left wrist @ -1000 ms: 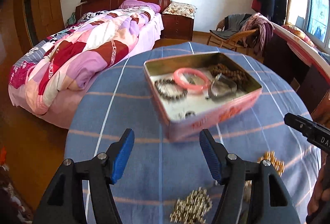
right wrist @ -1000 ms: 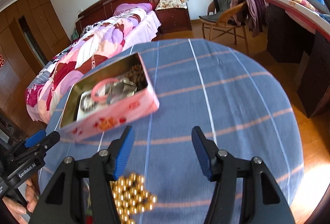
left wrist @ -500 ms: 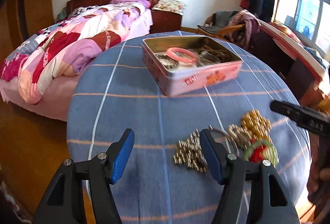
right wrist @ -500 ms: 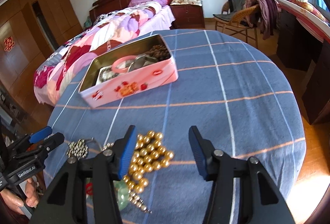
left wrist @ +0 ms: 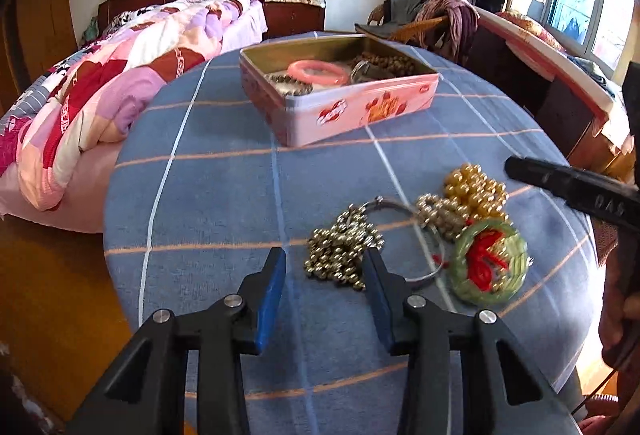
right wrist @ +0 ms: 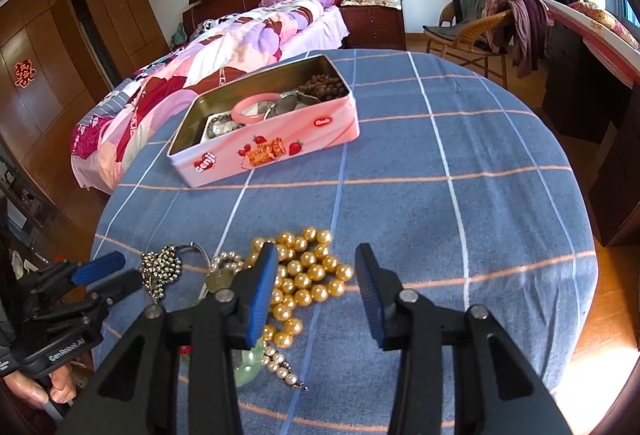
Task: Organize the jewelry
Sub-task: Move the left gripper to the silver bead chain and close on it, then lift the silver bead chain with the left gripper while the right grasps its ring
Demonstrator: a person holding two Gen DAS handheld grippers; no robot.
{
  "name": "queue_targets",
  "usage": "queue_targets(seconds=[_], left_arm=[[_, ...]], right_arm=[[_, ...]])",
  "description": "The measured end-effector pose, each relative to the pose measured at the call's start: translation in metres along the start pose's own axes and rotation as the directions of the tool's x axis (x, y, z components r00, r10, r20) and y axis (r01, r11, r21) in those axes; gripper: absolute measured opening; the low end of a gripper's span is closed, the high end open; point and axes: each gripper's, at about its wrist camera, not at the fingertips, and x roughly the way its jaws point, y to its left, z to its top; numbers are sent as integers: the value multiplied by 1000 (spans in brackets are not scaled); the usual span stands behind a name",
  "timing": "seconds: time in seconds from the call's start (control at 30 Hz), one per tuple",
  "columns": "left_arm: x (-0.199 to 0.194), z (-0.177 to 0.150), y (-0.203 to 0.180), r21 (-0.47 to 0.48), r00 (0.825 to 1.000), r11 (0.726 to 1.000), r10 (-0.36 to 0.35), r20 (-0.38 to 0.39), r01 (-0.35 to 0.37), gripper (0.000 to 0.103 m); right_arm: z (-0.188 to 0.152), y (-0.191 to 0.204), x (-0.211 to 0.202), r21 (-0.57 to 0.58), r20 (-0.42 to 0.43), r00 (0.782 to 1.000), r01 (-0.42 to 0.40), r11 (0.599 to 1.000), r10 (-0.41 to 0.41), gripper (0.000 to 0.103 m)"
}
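A pink tin [left wrist: 360, 111] [right wrist: 280, 143] stands on the blue checked table and holds a pink bangle [left wrist: 318, 71] [right wrist: 254, 105], brown beads and other pieces. Nearer me lie a silver bead chain [left wrist: 340, 247] [right wrist: 160, 267], a gold bead necklace [left wrist: 476, 187] [right wrist: 308, 271], a pearl strand [left wrist: 440, 215] and a green jade bangle with red cord [left wrist: 488, 261]. My left gripper [left wrist: 324, 275] is open and empty, just before the silver chain. My right gripper [right wrist: 316, 271] is open and empty, over the gold beads.
The round table's edge [right wrist: 576, 219] curves close on all sides. A bed with a patchwork quilt [left wrist: 120, 75] stands behind on the left. A wicker chair with clothes [right wrist: 480, 31] and a dark desk [right wrist: 592, 83] stand on the right.
Both grippers have pulled back from the tin toward the near jewelry pile. The loose pieces now lie right at the fingertips. Both stay open.
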Motion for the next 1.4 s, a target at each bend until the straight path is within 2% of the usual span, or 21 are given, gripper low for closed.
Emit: queue_targets(seconds=[0.13,0.27,0.37,0.4,0.43,0.47,0.6,0.73,1.0,1.07,1.17,1.27,1.33,1.37,1.4], left_arm=[[13,0,5,-8,999,1000,25,-26,-25,41],[21,8,-2,23,999,999,47,0,-47,41],[30,16,-6,20,1000,1000,11,-4,-11,41],[33,17,-9,20,1000,1000,4,1,-4,32],[35,17,-12,37,1000,999,7,19,-8,9],[37,17,-15,53,999,998,22,28,-23,4],[22,21,-6,-17,997,1000,-11,81,12,4],[0,27,15,-80,990,997,-7,138,19,4],[-10,25,45,-137,989,991,23,145,-3,4],[-6,24,47,-117,993,993,0,116,14,4],[0,22,43,-55,993,995,82,79,-78,5],[0,21,44,-41,995,997,70,70,-67,5],[0,18,44,-18,994,996,83,65,-82,12],[0,18,44,-8,994,996,87,60,-87,17],[0,16,45,-2,994,996,94,58,-94,27]], right_arm=[[2,-2,0,15,4,1000,-5,1000,5,44],[2,0,0,14,1,1000,-6,1000,6,44],[4,-1,0,19,1,1000,-7,1000,7,44],[4,-1,0,20,1,1000,-7,1000,7,44],[4,-1,-1,20,1,1000,-7,1000,7,44],[4,-1,-1,19,3,1000,-7,1000,7,44],[6,-1,-4,13,14,1000,-3,1000,3,44],[8,-1,-4,14,10,1000,-17,1000,17,44],[9,26,2,-49,-7,998,-66,997,66,44],[9,34,4,-64,-16,997,-79,995,78,44],[10,51,9,-109,-30,995,-102,989,99,44],[13,70,23,-154,-58,994,-102,983,94,44],[15,84,38,-174,-94,990,-122,977,107,43],[16,92,47,-188,-115,988,-126,974,106,39],[16,98,52,-200,-129,986,-127,972,102,35]])
